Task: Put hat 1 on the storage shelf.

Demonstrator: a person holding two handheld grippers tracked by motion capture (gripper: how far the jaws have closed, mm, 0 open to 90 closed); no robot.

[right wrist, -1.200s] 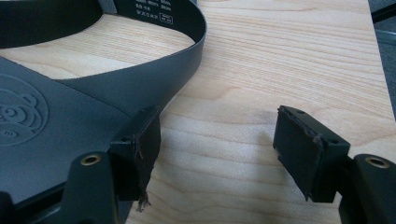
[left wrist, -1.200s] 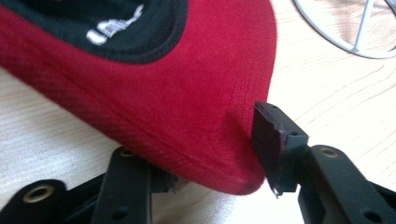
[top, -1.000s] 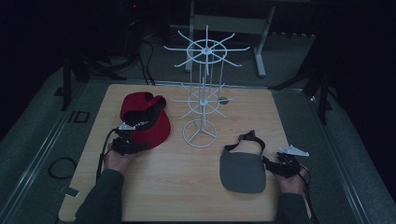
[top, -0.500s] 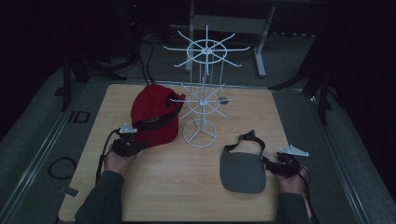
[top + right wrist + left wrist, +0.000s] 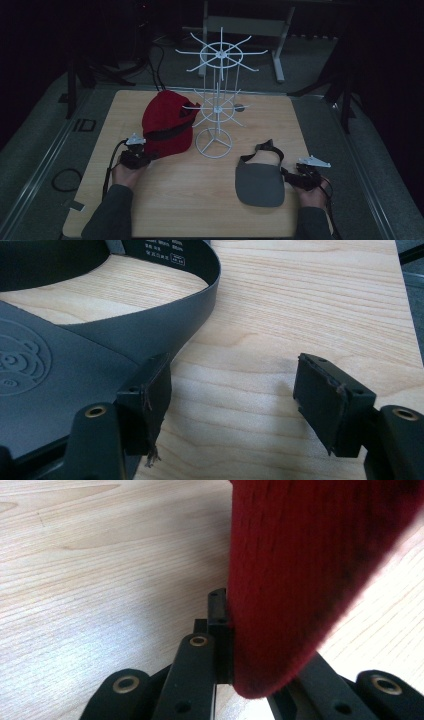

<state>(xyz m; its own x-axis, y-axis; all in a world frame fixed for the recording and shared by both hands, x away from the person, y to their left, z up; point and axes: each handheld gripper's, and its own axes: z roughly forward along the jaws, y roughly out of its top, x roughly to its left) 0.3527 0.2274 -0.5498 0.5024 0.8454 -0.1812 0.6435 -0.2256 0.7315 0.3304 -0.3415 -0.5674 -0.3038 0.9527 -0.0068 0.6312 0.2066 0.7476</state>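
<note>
The left tongs are clamped on the red cap's soft brim edge, lifted beside the white wire rack. The right tongs stand apart by the limp grey cap on the counter.

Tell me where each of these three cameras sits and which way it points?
High view: above the person's side, looking forward and down on the table; forearms and both hands show.
Left gripper view: rides the left gripper, looking along jaws shut on the red cap.
Right gripper view: rides the right gripper, jaws open beside the grey visor.
Shared: high and left gripper views both show the red cap.
</note>
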